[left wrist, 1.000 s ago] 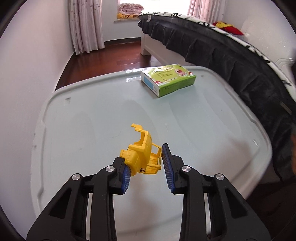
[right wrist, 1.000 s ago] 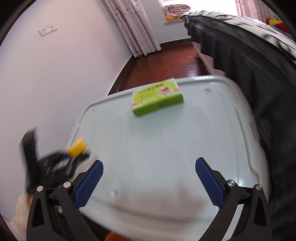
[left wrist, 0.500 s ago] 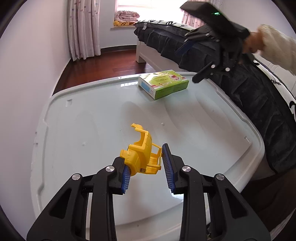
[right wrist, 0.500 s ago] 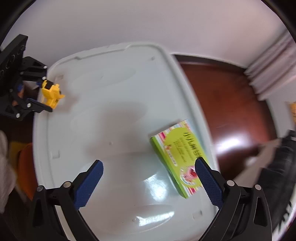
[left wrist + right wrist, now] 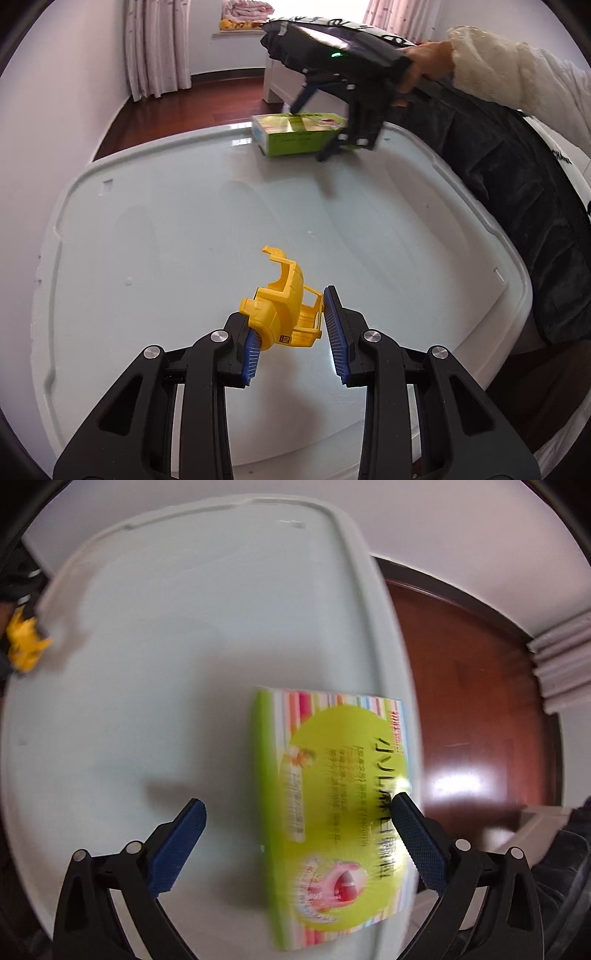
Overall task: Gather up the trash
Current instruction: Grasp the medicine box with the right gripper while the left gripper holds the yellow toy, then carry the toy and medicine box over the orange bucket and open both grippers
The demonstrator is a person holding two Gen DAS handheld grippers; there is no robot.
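Right tool (image 5: 295, 838), wide open, had swung over green box (image 5: 332, 812) since second ago; pickup next. Left tool (image 5: 291, 332) held yellow toy (image 5: 284, 314) above bench (image 5: 184, 221).

This is a bedroom in a home. A bed (image 5: 517, 162) with a dark, ruffled cover runs along the right side in the left wrist view, its white frame (image 5: 275, 83) standing on a dark red polished wooden floor (image 5: 207, 99). Pale patterned curtains (image 5: 155, 44) hang down to the floor by a bright window, and folded pink bedding (image 5: 245, 7) lies on the sill (image 5: 236, 32) beside something yellow. The walls (image 5: 62, 96) are plain white. The pale glossy surface (image 5: 184, 221) with rounded corners stands close beside the bed, and a green printed carton (image 5: 332, 805) lies on it near its far edge
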